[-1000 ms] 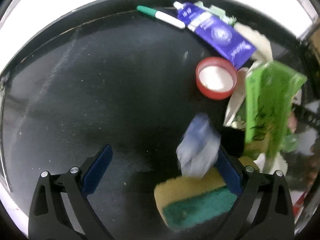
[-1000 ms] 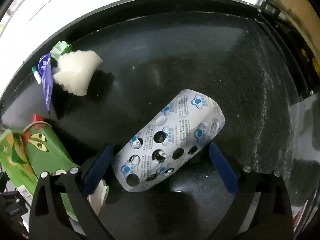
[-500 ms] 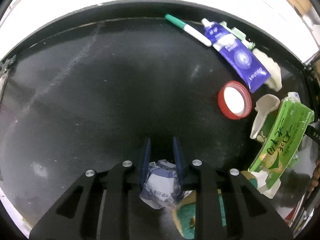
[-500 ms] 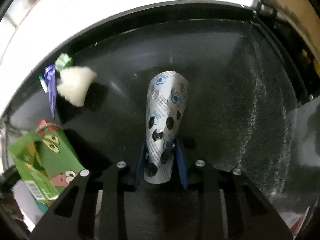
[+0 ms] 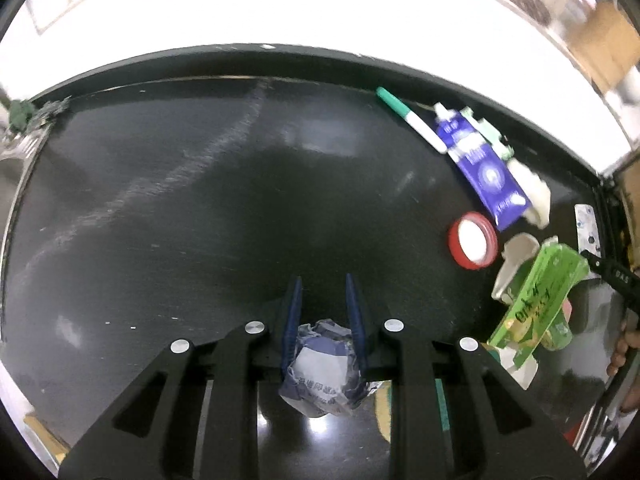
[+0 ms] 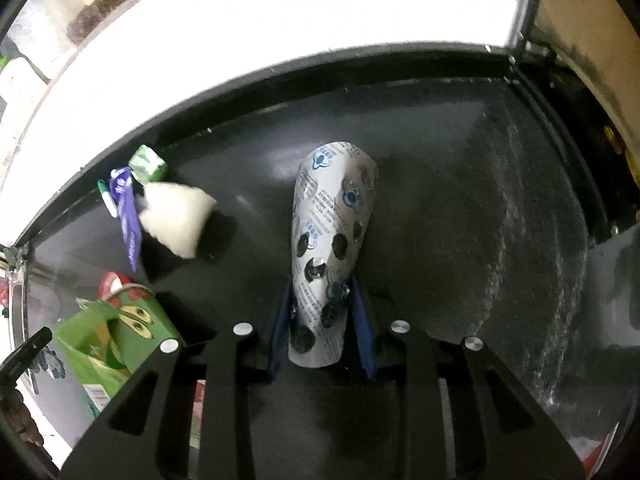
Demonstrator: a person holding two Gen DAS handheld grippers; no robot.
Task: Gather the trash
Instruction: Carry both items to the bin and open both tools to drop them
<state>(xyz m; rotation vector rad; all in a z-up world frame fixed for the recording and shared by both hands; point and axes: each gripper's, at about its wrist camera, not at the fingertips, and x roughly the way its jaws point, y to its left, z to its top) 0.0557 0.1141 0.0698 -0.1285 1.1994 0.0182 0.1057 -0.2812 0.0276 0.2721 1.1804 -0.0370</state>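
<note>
My left gripper (image 5: 322,280) is shut on a crumpled blue-and-white wrapper (image 5: 322,364), held above the black table (image 5: 160,220). My right gripper (image 6: 320,280) is shut on an empty silver pill blister pack (image 6: 328,240), which bends into an arch and sticks out forward. Loose trash lies at the right in the left wrist view: a green-and-white pen (image 5: 410,122), a purple tube (image 5: 480,168), a red lid (image 5: 473,245), a green carton (image 5: 536,304).
A white foam lump (image 6: 176,216), the purple tube (image 6: 128,220) and a green carton (image 6: 116,336) lie left of my right gripper. A yellow-green sponge (image 5: 386,404) sits under my left gripper. The table's raised rim (image 6: 360,56) runs along the far side.
Both grippers closed: the left on the crumpled wrapper, the right on the blister pack, which bent from flat into an arch. Both have since lifted and drawn back from the table.
</note>
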